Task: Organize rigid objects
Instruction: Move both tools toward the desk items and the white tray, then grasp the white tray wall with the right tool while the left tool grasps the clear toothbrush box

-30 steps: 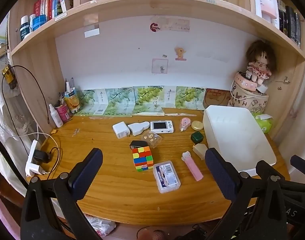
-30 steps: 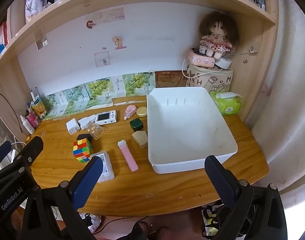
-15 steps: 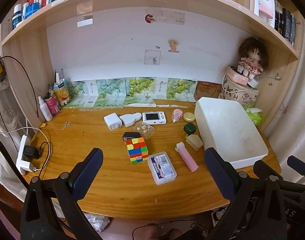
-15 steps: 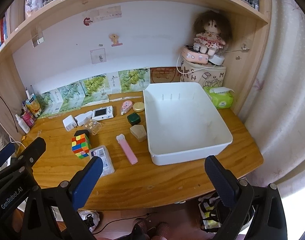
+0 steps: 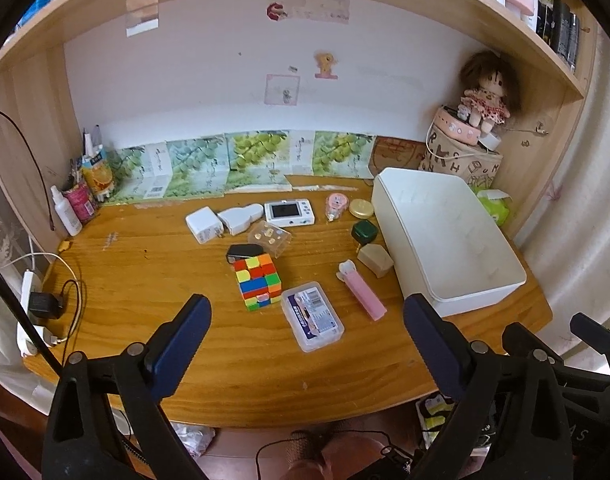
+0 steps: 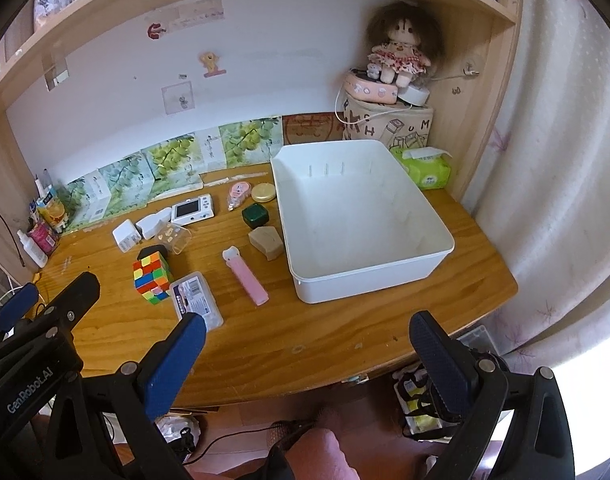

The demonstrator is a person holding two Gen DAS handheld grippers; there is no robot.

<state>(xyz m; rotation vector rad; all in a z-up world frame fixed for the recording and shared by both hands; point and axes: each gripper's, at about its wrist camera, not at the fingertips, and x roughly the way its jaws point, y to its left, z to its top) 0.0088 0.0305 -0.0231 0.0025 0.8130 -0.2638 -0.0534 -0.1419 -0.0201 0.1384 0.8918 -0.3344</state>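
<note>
Both grippers, left (image 5: 305, 326) and right (image 6: 307, 342), are hanging spread and empty, the left's jaws having just been narrowing slightly; cube (image 5: 258, 282) and bin (image 6: 361, 220) now are sitting farther ahead, lower in view.

Your left gripper (image 5: 305, 336) is tipped down and forward, its two blue-padded fingers (image 5: 177, 344) spread wide apart with nothing between them; the jaws have just been closing a little. Your right gripper (image 6: 305, 356) points down at much the same slant, its jaws also standing wide with nothing gripped. The two sit side by side: each one's black frame shows at the edge of the other's view.
</note>
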